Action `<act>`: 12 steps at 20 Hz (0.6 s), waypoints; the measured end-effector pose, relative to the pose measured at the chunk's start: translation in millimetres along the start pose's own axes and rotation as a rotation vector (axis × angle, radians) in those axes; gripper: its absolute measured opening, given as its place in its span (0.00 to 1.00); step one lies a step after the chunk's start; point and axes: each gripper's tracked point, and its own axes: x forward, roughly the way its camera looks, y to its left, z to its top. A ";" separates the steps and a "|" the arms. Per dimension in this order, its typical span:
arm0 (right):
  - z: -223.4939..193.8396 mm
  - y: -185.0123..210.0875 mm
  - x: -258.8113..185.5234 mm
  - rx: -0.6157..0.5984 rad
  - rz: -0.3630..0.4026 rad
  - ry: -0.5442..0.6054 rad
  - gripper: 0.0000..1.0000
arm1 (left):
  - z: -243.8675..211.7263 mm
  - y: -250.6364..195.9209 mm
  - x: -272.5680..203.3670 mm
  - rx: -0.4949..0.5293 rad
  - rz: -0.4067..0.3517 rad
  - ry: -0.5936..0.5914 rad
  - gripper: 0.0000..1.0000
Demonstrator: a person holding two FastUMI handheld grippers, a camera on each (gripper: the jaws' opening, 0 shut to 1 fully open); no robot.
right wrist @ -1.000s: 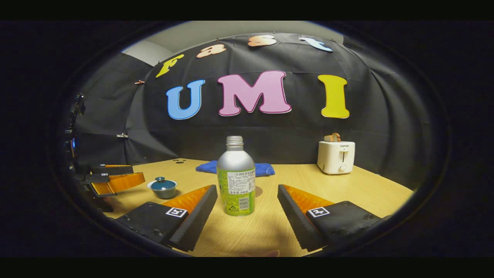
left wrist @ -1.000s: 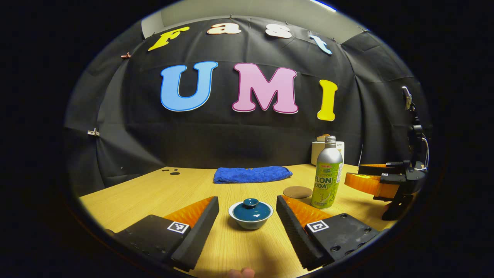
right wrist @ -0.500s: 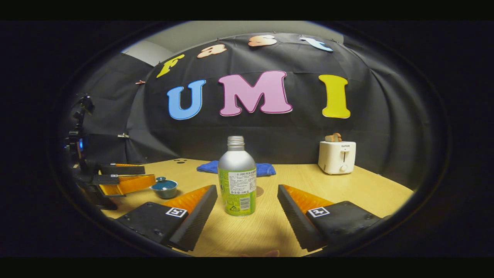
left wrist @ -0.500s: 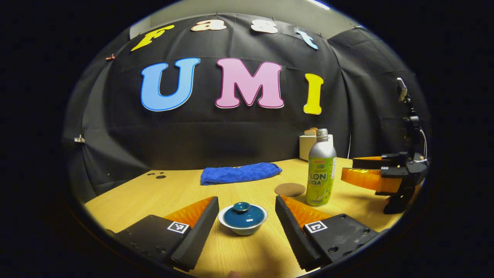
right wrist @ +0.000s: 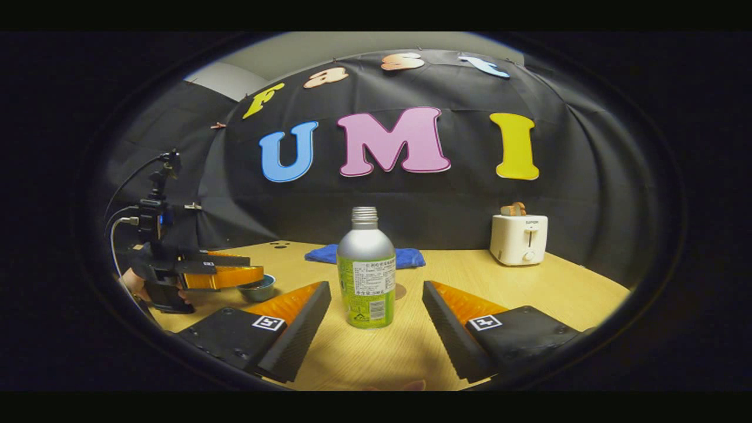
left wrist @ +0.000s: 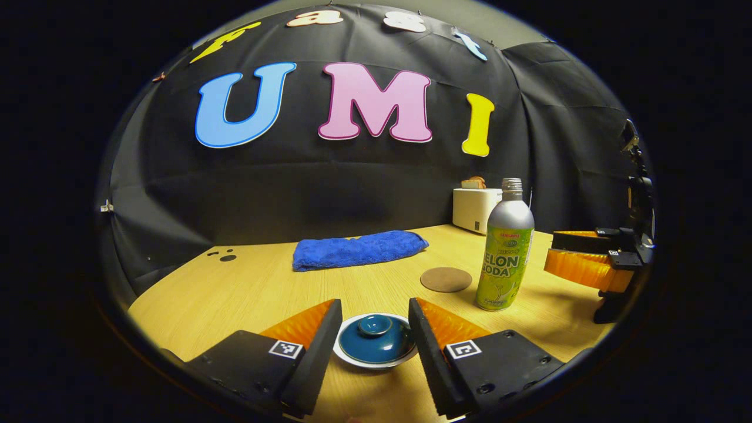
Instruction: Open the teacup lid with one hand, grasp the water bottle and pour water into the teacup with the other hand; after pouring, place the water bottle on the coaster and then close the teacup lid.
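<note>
A white teacup (left wrist: 376,346) with a dark teal lid (left wrist: 376,335) sits on the wooden table, right between the fingers of my open left gripper (left wrist: 375,338); the fingers flank it without touching the lid. In the right gripper view the left gripper (right wrist: 226,273) covers most of the teacup (right wrist: 258,288). A silver and green water bottle (right wrist: 365,270) stands upright and uncapped a little ahead of my open right gripper (right wrist: 376,314). The same bottle (left wrist: 505,249) stands right of a round brown coaster (left wrist: 446,279), with the right gripper (left wrist: 587,264) beyond it.
A folded blue towel (left wrist: 358,248) lies at the back of the table (left wrist: 247,294). A white toaster (right wrist: 519,238) holding bread stands at the back right. Small dark holes (left wrist: 223,256) mark the tabletop's back left. A hand (right wrist: 132,288) holds the left gripper.
My left gripper has moved forward and lower, so the teacup now sits between its fingers. The right gripper has barely moved; the bottle stays in place.
</note>
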 end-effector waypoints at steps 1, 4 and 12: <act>-0.1 -1.8 0.2 0.000 -0.003 0.001 0.98 | -0.1 -1.5 1.3 0.010 -0.003 0.005 0.73; 0.1 -5.2 3.3 0.000 -0.011 0.000 0.98 | -5.4 -9.7 5.4 0.054 -0.027 0.035 0.71; 0.0 -0.4 2.8 0.001 0.016 0.001 0.98 | -8.2 -3.3 14.5 0.079 0.009 0.071 0.53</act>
